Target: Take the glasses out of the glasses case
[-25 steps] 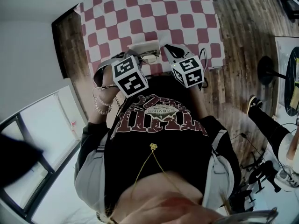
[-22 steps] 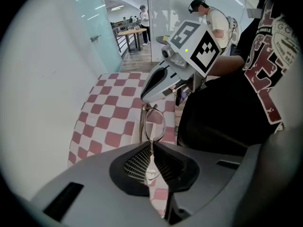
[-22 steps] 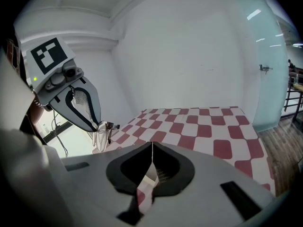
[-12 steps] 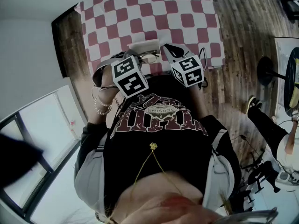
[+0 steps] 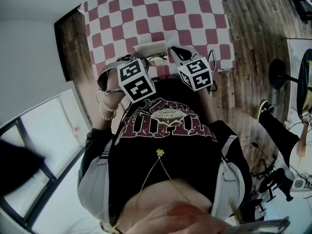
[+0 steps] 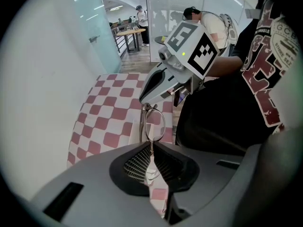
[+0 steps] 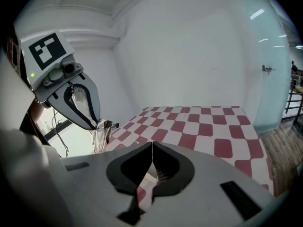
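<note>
A red-and-white checked cloth (image 5: 156, 13) covers the surface, its squares running to every edge. Around it lies a brown wooden plank floor (image 5: 253, 28), where a black round stand base (image 5: 278, 74) sits well to the right. A plain white wall (image 7: 180, 56) rises behind the cloth, with a pale frosted glass partition (image 6: 102, 27) beside it. Beyond the partition stands a light wooden table (image 6: 130, 32), and a person in a white top (image 6: 210, 22) bends nearby. Close below the camera are a black T-shirt with dark-red print (image 5: 165, 145) and a thin gold chain necklace (image 5: 158, 167).
</note>
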